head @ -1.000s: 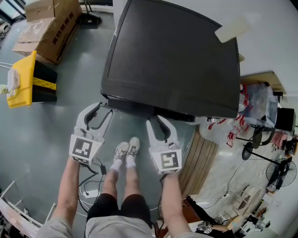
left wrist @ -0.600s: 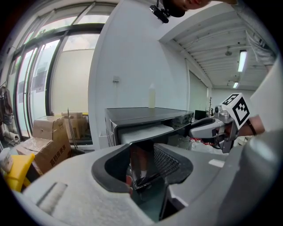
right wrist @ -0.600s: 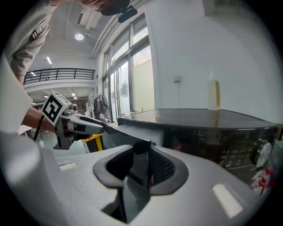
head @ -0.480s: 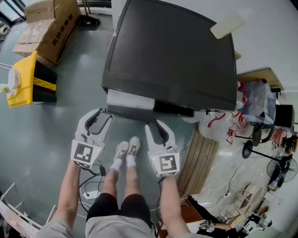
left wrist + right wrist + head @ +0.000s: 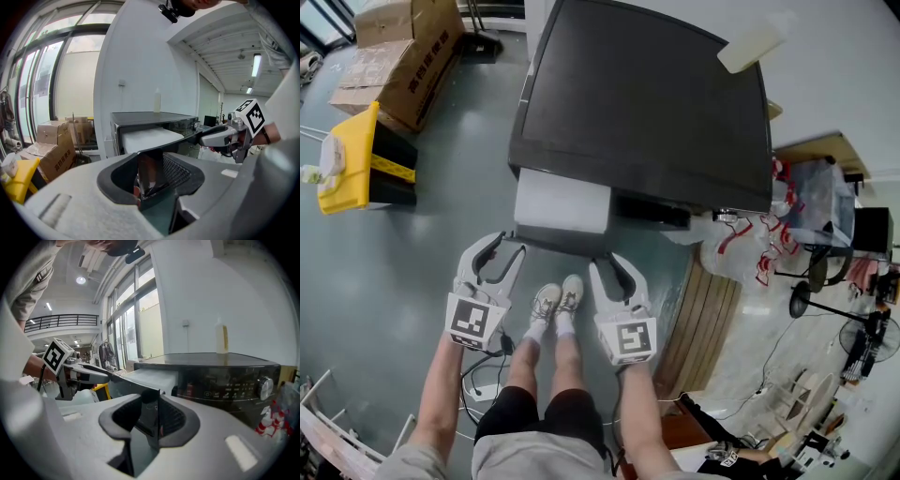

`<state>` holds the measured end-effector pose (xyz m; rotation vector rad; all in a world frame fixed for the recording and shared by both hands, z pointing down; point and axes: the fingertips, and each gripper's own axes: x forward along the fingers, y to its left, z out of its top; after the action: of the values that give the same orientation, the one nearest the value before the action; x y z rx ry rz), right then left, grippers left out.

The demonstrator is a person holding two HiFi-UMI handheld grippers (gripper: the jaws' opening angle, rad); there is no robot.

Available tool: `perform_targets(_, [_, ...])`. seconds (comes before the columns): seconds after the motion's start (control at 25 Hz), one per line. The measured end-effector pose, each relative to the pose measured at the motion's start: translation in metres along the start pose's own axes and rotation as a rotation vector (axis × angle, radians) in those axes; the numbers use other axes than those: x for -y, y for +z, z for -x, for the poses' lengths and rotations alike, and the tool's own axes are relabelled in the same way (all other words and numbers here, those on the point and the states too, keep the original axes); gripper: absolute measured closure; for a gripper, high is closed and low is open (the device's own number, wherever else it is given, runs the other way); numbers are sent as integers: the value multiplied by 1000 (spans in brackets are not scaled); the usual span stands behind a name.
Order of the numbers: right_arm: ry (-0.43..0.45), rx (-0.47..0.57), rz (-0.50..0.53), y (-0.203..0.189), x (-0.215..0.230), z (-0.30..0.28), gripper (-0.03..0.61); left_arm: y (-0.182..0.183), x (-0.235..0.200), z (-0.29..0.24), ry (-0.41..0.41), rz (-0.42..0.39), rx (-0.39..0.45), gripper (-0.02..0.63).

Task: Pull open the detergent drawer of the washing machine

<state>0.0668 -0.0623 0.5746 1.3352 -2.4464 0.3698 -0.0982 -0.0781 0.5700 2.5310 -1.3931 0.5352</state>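
The black-topped washing machine [image 5: 647, 103] stands in front of me, a pale bottle [image 5: 752, 47] lying on its far corner. Its detergent drawer [image 5: 562, 200] is out, showing a white body behind a dark front panel [image 5: 555, 242]. My left gripper [image 5: 512, 247] is shut on the panel's left end and my right gripper [image 5: 602, 262] on its right end. In the left gripper view the dark panel [image 5: 151, 174] sits clamped between the pads of the left gripper [image 5: 152, 177]. In the right gripper view the right gripper [image 5: 147, 422] holds that panel [image 5: 145, 416] the same way.
A yellow bin [image 5: 347, 159] and cardboard boxes [image 5: 398, 52] stand on the floor at the left. Plastic bags [image 5: 806, 206], wooden boards [image 5: 703, 319] and a fan [image 5: 825, 319] crowd the right. The person's feet [image 5: 555, 305] are just below the drawer, with cables [image 5: 483, 375] beside them.
The drawer has slid out of the machine towards me, baring its white body. Both grippers moved back with its front panel in their jaws.
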Motion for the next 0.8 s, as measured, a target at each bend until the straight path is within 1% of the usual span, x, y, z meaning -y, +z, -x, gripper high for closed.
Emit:
perform_targets(0.56, [-8, -13, -5, -12, -19, 26, 457, -12, 18, 26, -9, 7, -13, 439])
perform_targets(0.8, [-9, -29, -17, -20, -27, 39, 456, -16, 27, 38, -23, -1, -39, 439])
